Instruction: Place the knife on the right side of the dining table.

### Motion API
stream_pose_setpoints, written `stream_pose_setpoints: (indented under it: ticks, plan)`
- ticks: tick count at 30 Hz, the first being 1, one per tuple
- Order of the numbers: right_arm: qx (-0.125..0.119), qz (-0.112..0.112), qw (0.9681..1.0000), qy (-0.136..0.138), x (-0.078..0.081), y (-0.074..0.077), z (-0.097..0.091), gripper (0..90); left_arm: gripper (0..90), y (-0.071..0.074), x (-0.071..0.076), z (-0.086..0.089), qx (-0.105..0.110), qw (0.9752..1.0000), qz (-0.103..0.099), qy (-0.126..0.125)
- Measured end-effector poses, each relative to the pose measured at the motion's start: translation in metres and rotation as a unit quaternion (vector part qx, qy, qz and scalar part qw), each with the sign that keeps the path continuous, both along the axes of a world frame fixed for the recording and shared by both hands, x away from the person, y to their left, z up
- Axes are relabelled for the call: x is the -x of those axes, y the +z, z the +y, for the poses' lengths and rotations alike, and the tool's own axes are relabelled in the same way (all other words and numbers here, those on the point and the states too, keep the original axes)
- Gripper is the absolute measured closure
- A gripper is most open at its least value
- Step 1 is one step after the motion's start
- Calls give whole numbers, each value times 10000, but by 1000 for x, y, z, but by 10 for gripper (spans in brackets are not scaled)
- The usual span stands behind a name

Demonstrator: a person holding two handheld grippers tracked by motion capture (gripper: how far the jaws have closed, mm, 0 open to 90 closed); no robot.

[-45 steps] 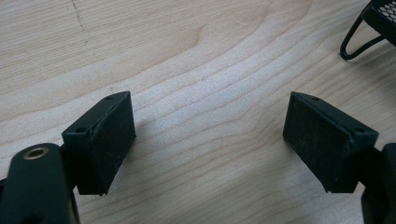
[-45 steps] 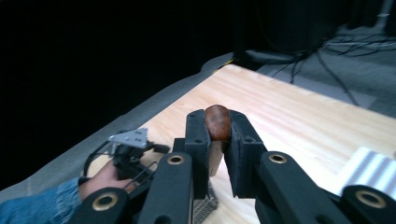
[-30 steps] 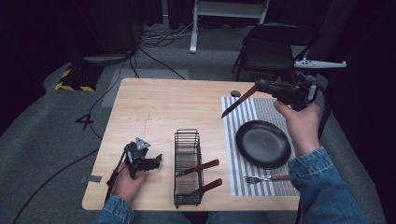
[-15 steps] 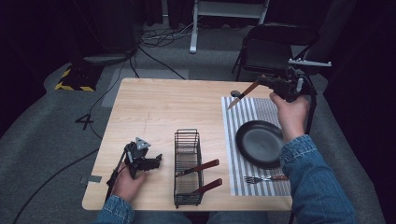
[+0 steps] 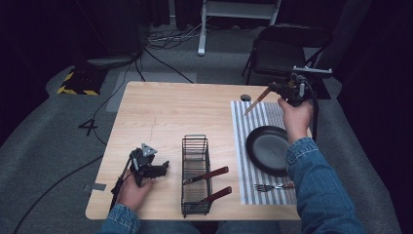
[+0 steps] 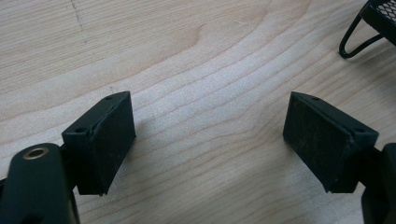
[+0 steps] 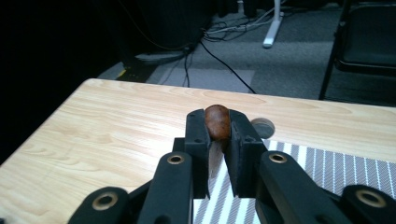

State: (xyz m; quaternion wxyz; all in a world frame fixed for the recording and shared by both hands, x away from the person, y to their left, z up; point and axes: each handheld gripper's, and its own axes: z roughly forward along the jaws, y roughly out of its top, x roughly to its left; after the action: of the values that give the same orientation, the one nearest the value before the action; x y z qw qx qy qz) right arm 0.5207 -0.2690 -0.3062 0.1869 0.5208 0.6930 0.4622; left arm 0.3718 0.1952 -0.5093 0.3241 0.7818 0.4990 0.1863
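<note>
My right gripper (image 5: pixel 275 90) is raised over the far end of the striped placemat (image 5: pixel 255 122) and is shut on a brown-handled utensil (image 5: pixel 257 99) that slants down to the left. In the right gripper view the rounded brown handle (image 7: pixel 217 121) is pinched between the jaws of the right gripper (image 7: pixel 217 135). A black plate (image 5: pixel 268 146) lies on the placemat, with a fork (image 5: pixel 270 186) near its front edge. My left gripper (image 5: pixel 158 168) rests on the table's near left; its pads (image 6: pixel 112 140) stand wide apart over bare wood, holding nothing.
A black wire basket (image 5: pixel 196 173) near the front middle holds two red-handled utensils (image 5: pixel 209 175). Its foot (image 6: pixel 357 39) is just beyond my left gripper. A round hole (image 5: pixel 246 97) sits by the mat's far corner. A black chair (image 5: pixel 287 48) stands behind the table.
My right hand has shifted a little to the right and away with the utensil, whose tip swung rightward. The left gripper has stayed put.
</note>
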Motion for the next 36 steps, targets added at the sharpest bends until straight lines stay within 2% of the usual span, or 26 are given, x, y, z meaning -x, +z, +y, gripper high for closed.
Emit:
stream_pose_setpoints:
  ticks: [6,14,33,36]
  plan:
    - [92,167,9997,-138,-12,-18,-1,801,170,0,0,0,-1,10000,0,-1]
    - [20,272,9992,-292,-21,-31,-5,801,171,0,0,0,-1,10000,0,-1]
    - [268,381,9983,-345,-26,-38,-1,793,171,0,0,0,-1,10000,1,-1]
    - [326,407,9981,-313,-26,-38,-4,727,170,0,0,0,-3,10000,-1,0]
